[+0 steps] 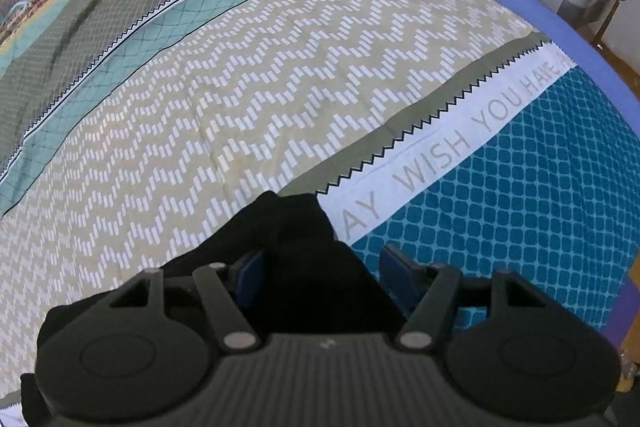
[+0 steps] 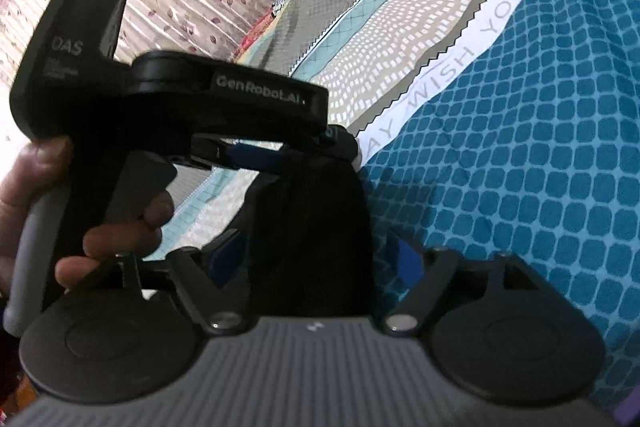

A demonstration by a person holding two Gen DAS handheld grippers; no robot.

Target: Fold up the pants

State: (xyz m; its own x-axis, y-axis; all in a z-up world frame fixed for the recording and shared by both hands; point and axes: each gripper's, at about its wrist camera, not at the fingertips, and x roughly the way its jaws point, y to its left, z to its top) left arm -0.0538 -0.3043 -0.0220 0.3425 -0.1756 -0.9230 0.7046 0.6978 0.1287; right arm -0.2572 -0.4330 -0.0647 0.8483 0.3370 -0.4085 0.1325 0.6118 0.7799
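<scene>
Patterned bedsheet (image 1: 280, 67) beneath black pants (image 1: 304, 267)

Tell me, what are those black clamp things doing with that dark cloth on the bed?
A person is folding black pants on a patterned bedsheet. They hold a gripper in each hand. The left gripper has bunched black fabric between its blue pads, though its jaws stand apart. The right gripper also has the fabric between its fingers. Both sit close together, and the person's left hand shows in the right view.
</scene>
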